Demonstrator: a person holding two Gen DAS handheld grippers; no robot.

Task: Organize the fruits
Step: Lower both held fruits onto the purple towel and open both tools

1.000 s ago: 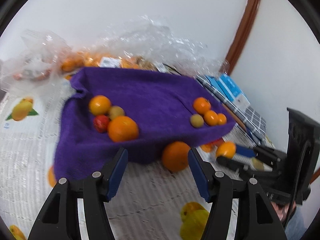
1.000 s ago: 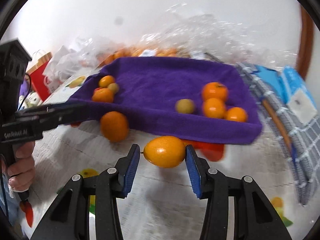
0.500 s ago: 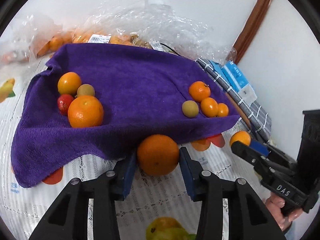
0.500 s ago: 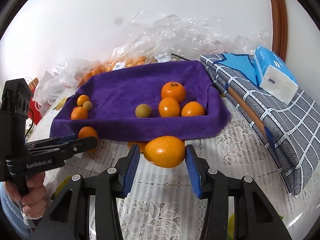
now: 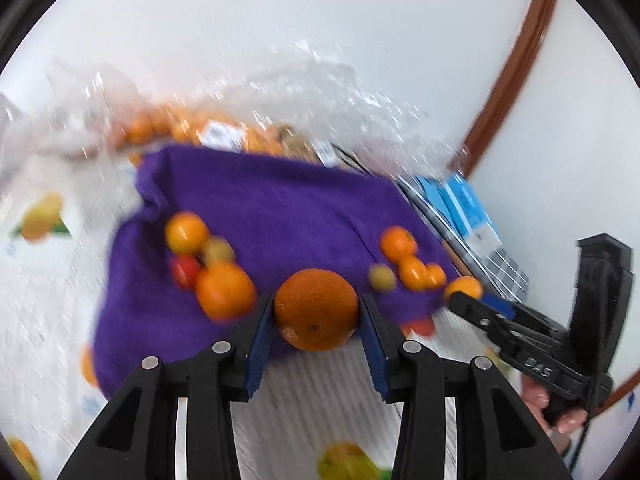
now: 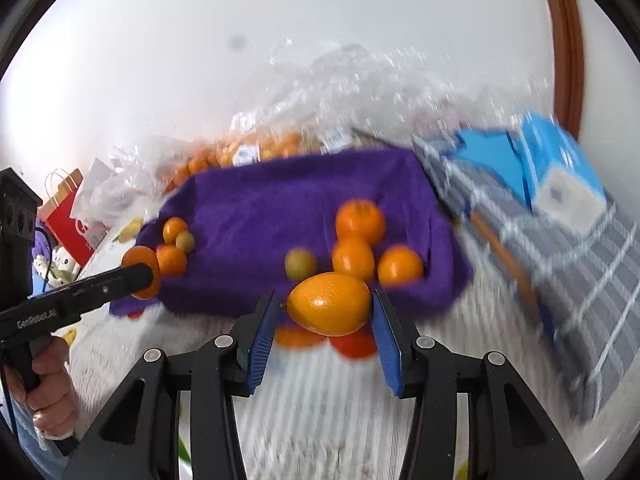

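Both grippers are loaded. The left gripper (image 5: 316, 316), low in the middle of its own view, is clenched on a round orange (image 5: 316, 309), its blue pads pressing either side; those jaws closed onto it within the last second. The right gripper (image 6: 326, 320) grips an oval orange fruit (image 6: 329, 304), lemon-shaped, pinched by its two ends at the centre of the right wrist view.

Behind both sits the purple towel (image 5: 280, 216), spread over the white lace tablecloth (image 6: 340, 420). On the towel's left side lies a cluster of fruit (image 5: 208, 264): two oranges, a red fruit and a small greenish one. On its right side sits another group (image 6: 360, 244), three oranges and a pale green fruit, just above the held oval fruit in the right view.

Crinkled clear plastic bags (image 5: 320, 92) holding more oranges fill the upper middle, though blur makes their contents hard to count. A blue box (image 6: 560, 168) rests on a grey checked cloth (image 6: 580, 280) at right.
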